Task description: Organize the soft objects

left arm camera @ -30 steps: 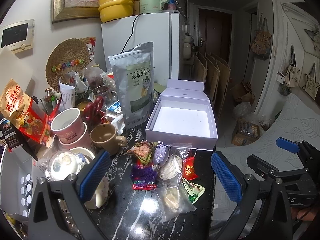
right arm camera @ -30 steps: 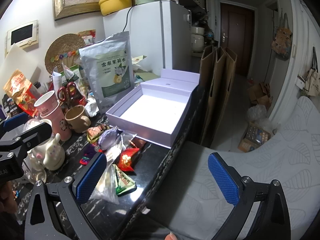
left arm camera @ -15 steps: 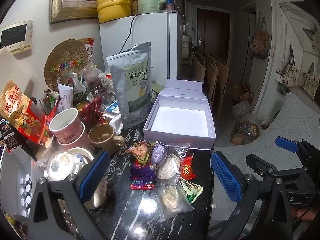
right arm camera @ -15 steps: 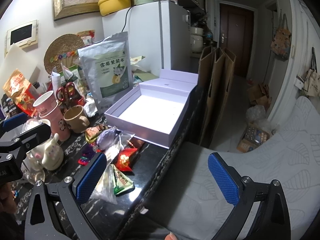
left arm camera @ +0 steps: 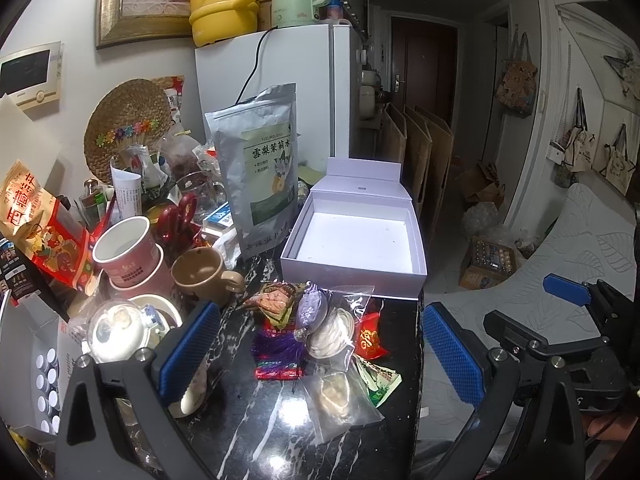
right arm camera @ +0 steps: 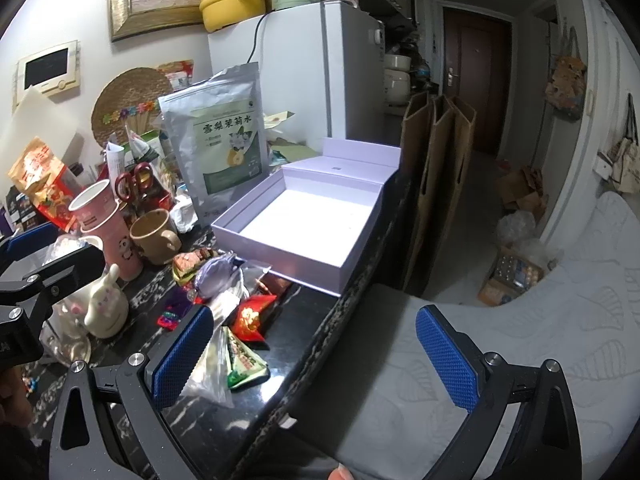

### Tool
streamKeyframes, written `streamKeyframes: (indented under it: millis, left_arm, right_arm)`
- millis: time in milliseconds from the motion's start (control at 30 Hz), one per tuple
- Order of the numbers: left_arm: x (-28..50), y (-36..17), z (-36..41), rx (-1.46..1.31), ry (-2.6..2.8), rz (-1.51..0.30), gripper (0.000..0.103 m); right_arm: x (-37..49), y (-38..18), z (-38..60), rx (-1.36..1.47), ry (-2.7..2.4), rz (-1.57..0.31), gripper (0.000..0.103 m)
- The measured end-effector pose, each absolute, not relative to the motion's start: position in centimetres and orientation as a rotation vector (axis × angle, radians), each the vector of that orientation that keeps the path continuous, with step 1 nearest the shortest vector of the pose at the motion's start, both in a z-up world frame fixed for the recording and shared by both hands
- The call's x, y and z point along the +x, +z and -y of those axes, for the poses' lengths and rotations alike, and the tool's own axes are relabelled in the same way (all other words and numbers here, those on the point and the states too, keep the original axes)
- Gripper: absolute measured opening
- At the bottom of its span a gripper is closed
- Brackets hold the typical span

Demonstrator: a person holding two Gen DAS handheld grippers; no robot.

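On the dark marbled surface a loose heap of soft packets lies just in front of the open white box, which holds nothing so far: a purple pouch, a clear bag of white pads, a red packet, a green-and-white packet, a snack packet and a purple tinsel wrapper, several of them overlapping. The left claw hangs above the heap with its blue pads spread wide and nothing between them; the right claw is likewise wide open and holding nothing, sitting off the edge of the surface over a grey patterned cushion. I judge that no item has gone into the box yet, so the first pick is still to come. The main risk is the overlap: closing on the purple pouch or the clear bag could drag a neighbour along or pinch only slippery film, letting the contents slide out. The green-and-white packet lies close to the edge of the surface, so a sideways nudge could tip it off. To the left, a brown mug, stacked pink cups and a white rabbit figurine stand near the heap, and a wide left pad could knock one on the way down.
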State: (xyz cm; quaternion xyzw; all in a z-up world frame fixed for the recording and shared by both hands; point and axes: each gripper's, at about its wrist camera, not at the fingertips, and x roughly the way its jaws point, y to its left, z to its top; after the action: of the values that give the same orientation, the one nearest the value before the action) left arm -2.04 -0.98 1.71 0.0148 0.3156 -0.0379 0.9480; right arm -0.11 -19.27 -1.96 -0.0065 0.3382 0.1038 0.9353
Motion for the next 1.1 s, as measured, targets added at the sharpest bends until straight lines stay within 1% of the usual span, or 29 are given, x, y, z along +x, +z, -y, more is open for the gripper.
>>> streamKeyframes:
  millis: [600, 1100]
  left_arm:
    - [-0.6, -0.4, 2.4, 0.0, -0.109, -0.653, 0.103]
    - [0.3, -6.6, 2.5, -0.072, -0.051, -0.817, 0.103]
  right_arm:
    - [0.8, -4.5, 20.6, -0.001, 0.3, -0.673, 0.103]
    - [2.8, -8.0, 22.1, 0.011, 0.367, -0.717, 0.103]
